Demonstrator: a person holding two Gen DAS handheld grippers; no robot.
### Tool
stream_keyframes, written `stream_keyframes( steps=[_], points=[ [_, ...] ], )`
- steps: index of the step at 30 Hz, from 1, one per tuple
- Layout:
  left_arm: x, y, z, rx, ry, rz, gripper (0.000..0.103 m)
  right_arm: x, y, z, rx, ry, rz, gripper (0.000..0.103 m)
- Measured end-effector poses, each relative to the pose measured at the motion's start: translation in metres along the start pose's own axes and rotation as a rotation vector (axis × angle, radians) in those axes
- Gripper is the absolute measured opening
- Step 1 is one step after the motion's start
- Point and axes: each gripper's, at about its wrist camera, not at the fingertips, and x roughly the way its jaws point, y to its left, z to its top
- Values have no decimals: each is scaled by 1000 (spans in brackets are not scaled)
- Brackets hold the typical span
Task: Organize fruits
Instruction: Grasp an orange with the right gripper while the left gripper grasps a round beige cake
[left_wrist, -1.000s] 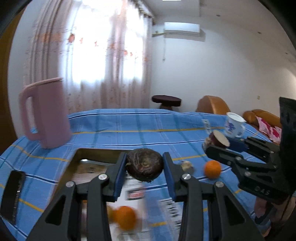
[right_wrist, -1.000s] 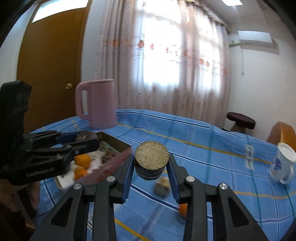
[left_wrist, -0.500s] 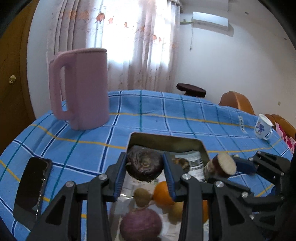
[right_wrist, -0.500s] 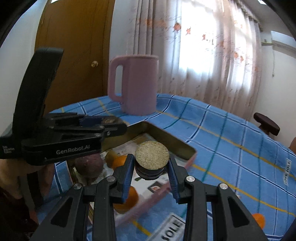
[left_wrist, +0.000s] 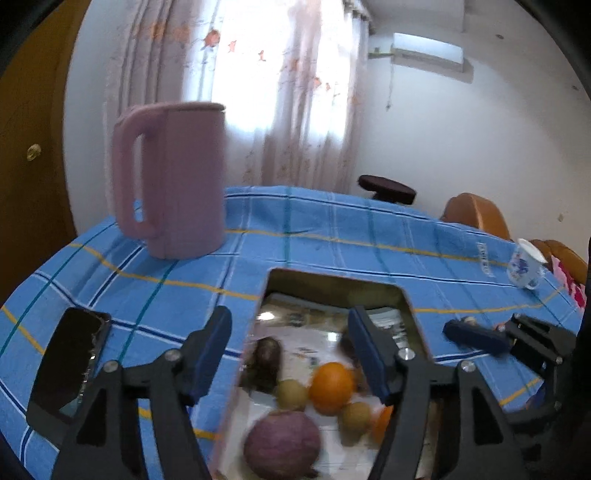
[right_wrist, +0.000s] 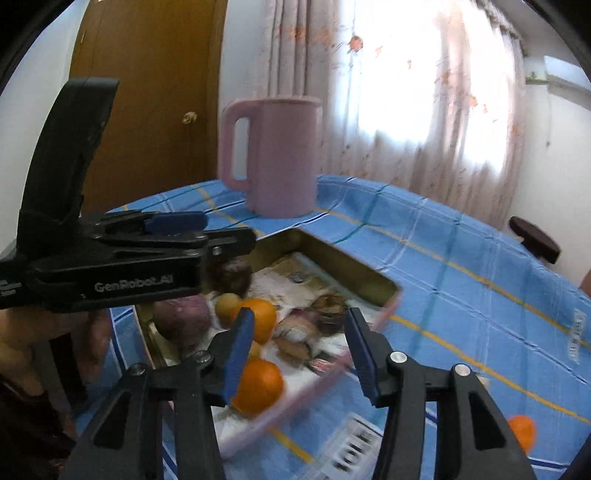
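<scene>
Both grippers let go since the pics from half a sec ago: the left gripper had a dark round fruit & the right gripper had a cut fruit piece, now both are wide open w/ nothing between the blue pads. The dark fruit sits in the tray, by its left wall, just under & between the left gripper's fingers. Next to it in the tray are an orange, two small yellow-green fruits, one at, & a big purple fruit at the near end. In the right cam the cut brown pieces lie in the tray just past the right gripper's open tips, w/ another orange by its left finger. One more orange is out on the blue checked cloth, well apart from the tray, to the right. A pink jug stands behind the tray. A black phone lies on the cloth to the left. A white cup w/ blue print is far off on the right side.
</scene>
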Motion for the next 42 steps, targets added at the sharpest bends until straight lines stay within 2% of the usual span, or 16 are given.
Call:
stream_keyframes(
  steps=[2,6,11,14,20,23,24,25,26,32,37,42],
  points=[
    [-4,-16,0,23,-11,-32,75,-17,-13,-5,-4,-14,-51,59],
    [-4,-57,0,88,-9,-95,76,-46,-62,-23,38,4,-232,62],
    [6,-104,-5,150,31,-167,76,-59,-117,-49,150,77,-334,62],
    [12,-125,-8,181,53,-185,76,-57,-133,-59,185,117,-339,62],
    [29,-149,-12,226,101,-178,76,-36,-142,-64,205,194,-281,62],
    [35,-156,-14,246,119,-169,76,-21,-148,-71,232,263,-245,62],
    [37,-158,-14,250,124,-169,76,-22,-149,-72,241,265,-247,61],
    [38,-161,-15,254,129,-171,76,-23,-151,-72,249,257,-241,51],
    [39,-163,-15,257,134,-175,76,-25,-152,-73,251,254,-226,48],
    [46,-183,-20,295,166,-181,76,-40,-164,-77,284,221,-305,48],
    [58,-201,-24,322,208,-189,76,-51,-185,-83,357,182,-313,48],
    [76,-214,-23,333,247,-178,76,-53,-187,-83,370,172,-302,48]
  ],
)
